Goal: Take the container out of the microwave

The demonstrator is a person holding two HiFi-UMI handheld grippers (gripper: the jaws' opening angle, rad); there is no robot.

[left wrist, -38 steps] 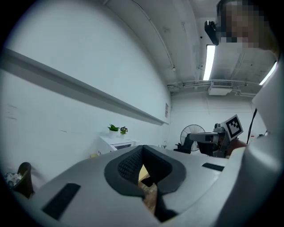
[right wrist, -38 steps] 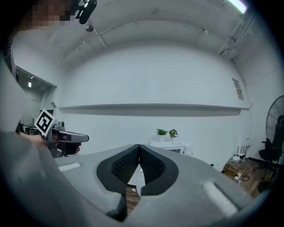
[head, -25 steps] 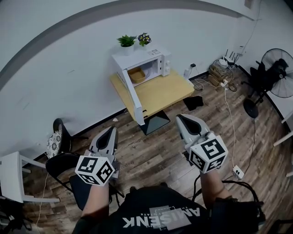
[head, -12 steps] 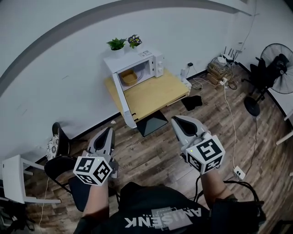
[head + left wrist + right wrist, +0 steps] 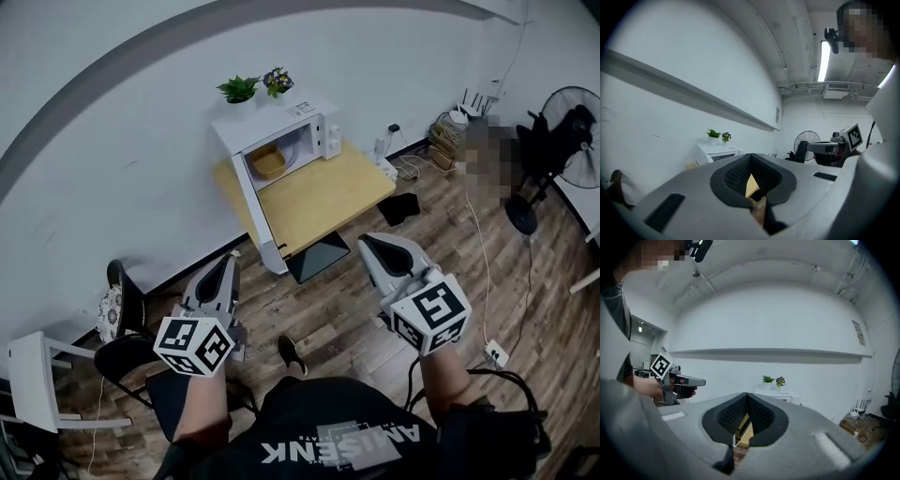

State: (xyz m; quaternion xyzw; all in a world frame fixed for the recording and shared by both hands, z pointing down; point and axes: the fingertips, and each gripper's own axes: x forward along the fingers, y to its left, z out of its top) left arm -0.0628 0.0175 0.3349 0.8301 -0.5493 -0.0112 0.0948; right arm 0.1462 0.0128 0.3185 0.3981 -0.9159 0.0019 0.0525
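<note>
A white microwave (image 5: 281, 127) stands on a wooden table (image 5: 319, 197) against the wall, its door (image 5: 255, 214) swung wide open. Inside it sits a tan container (image 5: 269, 162). My left gripper (image 5: 226, 265) and right gripper (image 5: 372, 247) are both held over the floor well short of the table, both shut and empty. In the left gripper view the microwave (image 5: 715, 153) shows small and far off behind the closed jaws. From the right gripper view the microwave (image 5: 780, 396) is also distant.
Two small potted plants (image 5: 253, 88) stand on the microwave. A black chair (image 5: 127, 342) and a white chair (image 5: 33, 380) are at the left. A fan (image 5: 562, 141), cables and a power strip (image 5: 494, 353) lie at the right on the wooden floor.
The view has shifted as the person steps toward the table; a shoe now shows on the floor below. Both grippers have moved forward, still shut.
</note>
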